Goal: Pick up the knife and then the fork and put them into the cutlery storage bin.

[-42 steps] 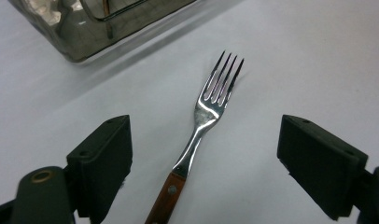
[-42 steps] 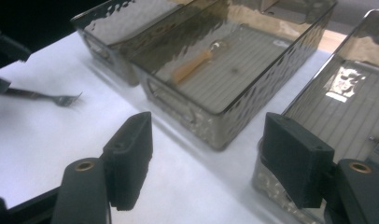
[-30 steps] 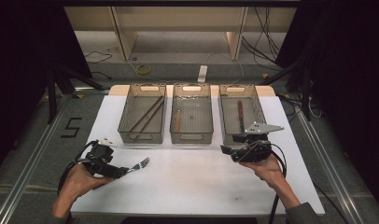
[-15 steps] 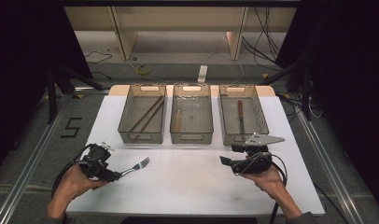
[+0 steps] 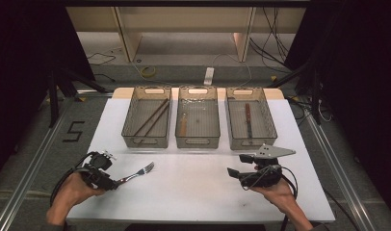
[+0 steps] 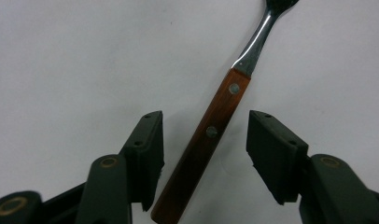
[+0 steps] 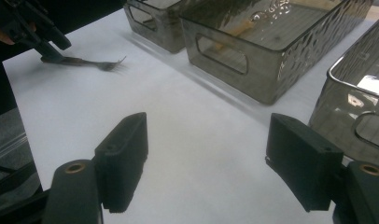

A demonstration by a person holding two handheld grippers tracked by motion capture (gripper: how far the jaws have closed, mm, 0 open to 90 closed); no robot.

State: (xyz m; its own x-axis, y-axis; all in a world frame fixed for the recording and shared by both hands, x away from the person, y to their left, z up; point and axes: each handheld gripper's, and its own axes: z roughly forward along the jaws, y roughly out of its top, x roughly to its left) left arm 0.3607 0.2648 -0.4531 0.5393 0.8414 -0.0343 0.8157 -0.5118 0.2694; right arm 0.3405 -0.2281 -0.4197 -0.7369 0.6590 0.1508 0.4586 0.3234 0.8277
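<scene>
Table: I see the white table top [image 5: 193, 192] with three smoked clear plastic bins [image 5: 197, 122] in a row at the far side.
Right gripper: my black right gripper [image 7: 204, 161] hangs above bare table near the right bin, jaws spread wide, holding and touching nothing.
Left gripper: my black left gripper [image 6: 204, 154] is released, jaws apart either side of the handle, neither pad touching it.
Fork: the wooden-handled steel fork [image 6: 215, 126] lies flat near the front left, slanted between the jaws.
Step, as I judge it: square the jaws to the handle, then close on the wood.
</scene>
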